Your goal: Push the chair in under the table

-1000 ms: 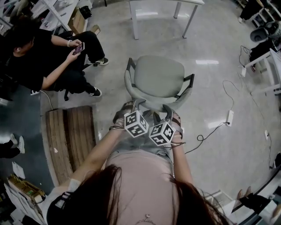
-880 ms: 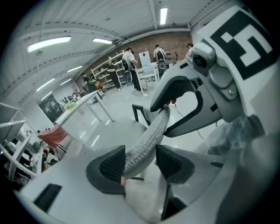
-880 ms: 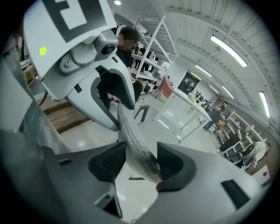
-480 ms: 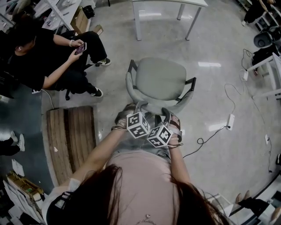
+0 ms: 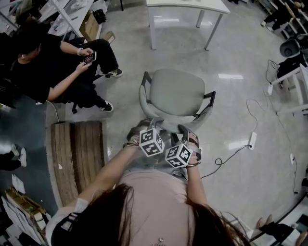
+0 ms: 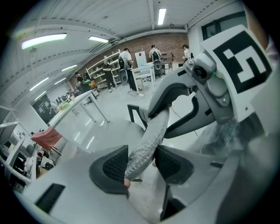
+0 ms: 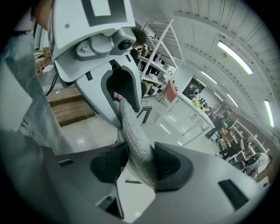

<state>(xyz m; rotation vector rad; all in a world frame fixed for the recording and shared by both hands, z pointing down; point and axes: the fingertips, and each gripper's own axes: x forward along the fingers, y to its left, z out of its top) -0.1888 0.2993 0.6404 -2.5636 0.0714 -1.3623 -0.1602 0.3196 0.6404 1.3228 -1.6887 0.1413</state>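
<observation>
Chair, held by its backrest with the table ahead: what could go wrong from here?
The left gripper and right gripper have just been closing on the backrest, holding only its top edge: it may slip, or the chair may veer. Its armrests could catch the legs of the table. The nearby floor cable could snag a foot.

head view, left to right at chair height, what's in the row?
In order: seated person with a phone → chair → power strip. The wooden platform is left out: it lies under the person's span, so its place is unclear.
</observation>
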